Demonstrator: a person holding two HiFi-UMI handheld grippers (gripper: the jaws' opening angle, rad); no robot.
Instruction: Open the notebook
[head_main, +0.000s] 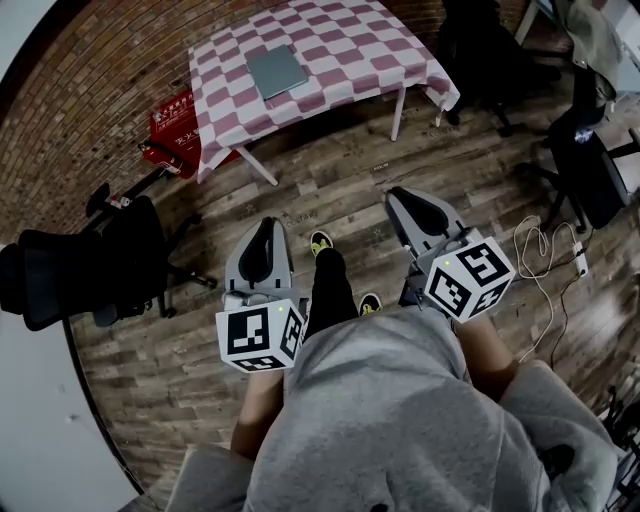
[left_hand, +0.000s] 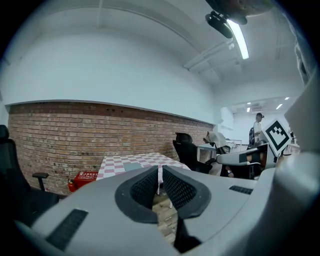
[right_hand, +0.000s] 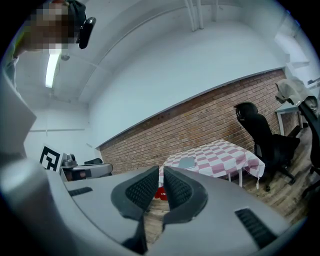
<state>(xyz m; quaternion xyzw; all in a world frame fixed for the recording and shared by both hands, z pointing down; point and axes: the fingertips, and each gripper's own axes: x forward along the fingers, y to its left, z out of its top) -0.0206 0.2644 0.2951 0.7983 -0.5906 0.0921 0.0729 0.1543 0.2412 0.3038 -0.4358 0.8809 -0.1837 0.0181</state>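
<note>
- Grey, flat, closed notebook (head_main: 277, 70) lies on a table draped in a pink-and-white chequered cloth (head_main: 340, 50), near the middle of the top. It is well apart from both claws.
- Left gripper (head_main: 269, 223), grey plastic with black ribbed pads and a white marker cube at its rear, is held over the wooden plank floor (head_main: 330, 180). In the left gripper view its jaws (left_hand: 160, 170) are clenched to a thin slit with nothing between them, touching nothing.
- Right gripper (head_main: 396, 193), of the same make, is held beside it over the floor. In the right gripper view its jaws (right_hand: 161, 170) are likewise drawn together, with only a narrow gap and nothing gripped.
- Both claws point toward the table, and the notebook shows as a small grey patch on the cloth beyond the jaw tips in each gripper view (left_hand: 133, 167) (right_hand: 187, 162).
- Red box (head_main: 175, 125) sits on the floor by the brick wall, just beside the table's left end.
- Black office chair (head_main: 80, 265) stands on the floor to the left of the left gripper.
- Person's grey sleeves and dark trouser legs fill the lower part of the head view.
</note>
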